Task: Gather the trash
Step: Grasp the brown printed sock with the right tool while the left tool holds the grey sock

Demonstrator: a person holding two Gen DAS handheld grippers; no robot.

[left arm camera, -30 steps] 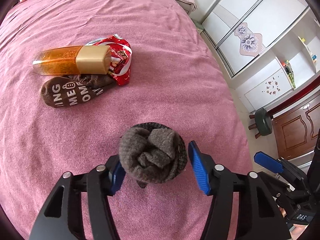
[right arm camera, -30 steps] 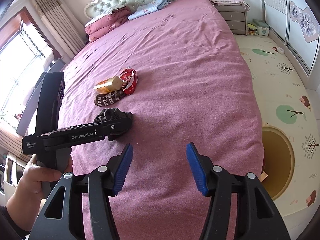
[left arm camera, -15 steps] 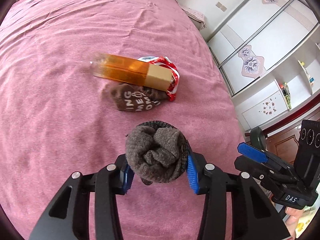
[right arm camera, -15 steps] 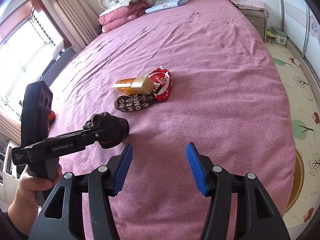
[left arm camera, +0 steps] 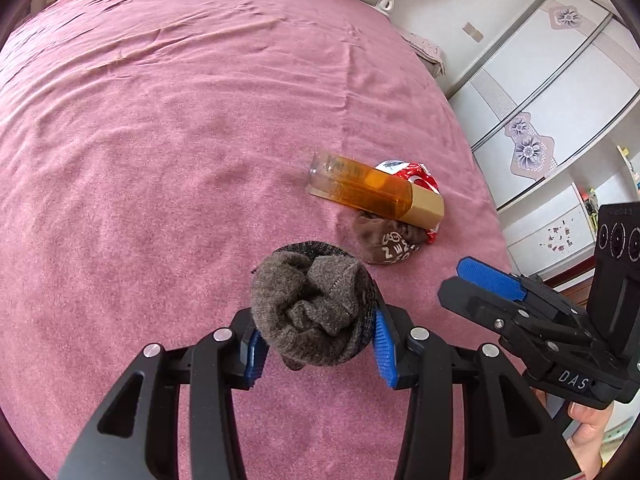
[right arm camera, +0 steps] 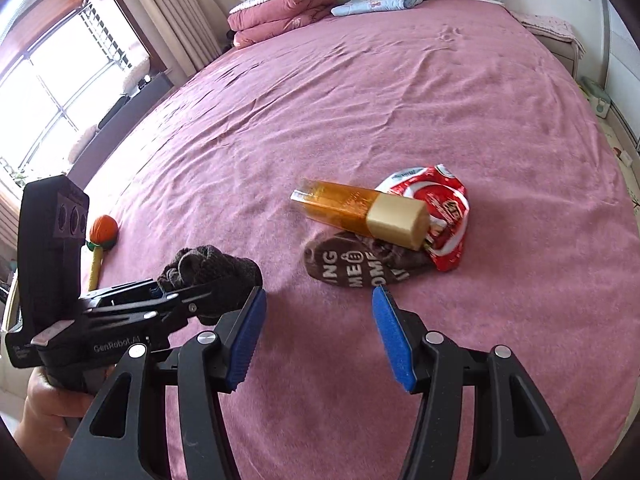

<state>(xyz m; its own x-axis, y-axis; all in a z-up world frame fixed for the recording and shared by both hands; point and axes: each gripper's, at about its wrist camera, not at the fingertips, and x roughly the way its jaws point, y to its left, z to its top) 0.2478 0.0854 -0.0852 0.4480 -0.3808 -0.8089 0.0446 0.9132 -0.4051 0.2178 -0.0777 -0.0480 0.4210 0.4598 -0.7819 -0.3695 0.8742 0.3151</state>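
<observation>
Grey-brown knit fills the middle of the left wrist view: a balled sock (left arm camera: 314, 312) sits clamped between the blue pads (left arm camera: 383, 354) of the left gripper (left arm camera: 316, 350), whose jaws have just been closing and now press on both its sides; the bundle covers most of the left pad and its underside cannot be seen. Beyond it, on the pink bedspread (left arm camera: 160, 128), lies an amber bottle (left arm camera: 362, 190) with a gold cap, resting across a red snack wrapper (left arm camera: 416, 174) and a brown sock with white lettering (left arm camera: 390, 244); the bottle hides most of the wrapper and the sock's far end, so the lettering cannot be read in full. At the right edge the right gripper (left arm camera: 486, 280) shows side-on, only one blue pad visible, with part of a hand (left arm camera: 588, 424) cut off by the frame below it. From the right wrist view, the right gripper (right arm camera: 318, 338) stands with its jaws apart and nothing between them, above bare bedspread (right arm camera: 360, 92), just short of the lettered sock (right arm camera: 356, 266). The bottle (right arm camera: 352, 210) lies tilted over that sock and against the wrapper (right arm camera: 444, 216), which is crumpled, its print too creased to read. To the left the left gripper (right arm camera: 208, 284) holds the balled sock (right arm camera: 208, 268), its pads hidden behind its own black frame; a hand (right arm camera: 52, 408) grips its handle, partly out of frame. An orange toy (right arm camera: 102, 234) lies near the bed's left edge, half hidden behind that gripper.
</observation>
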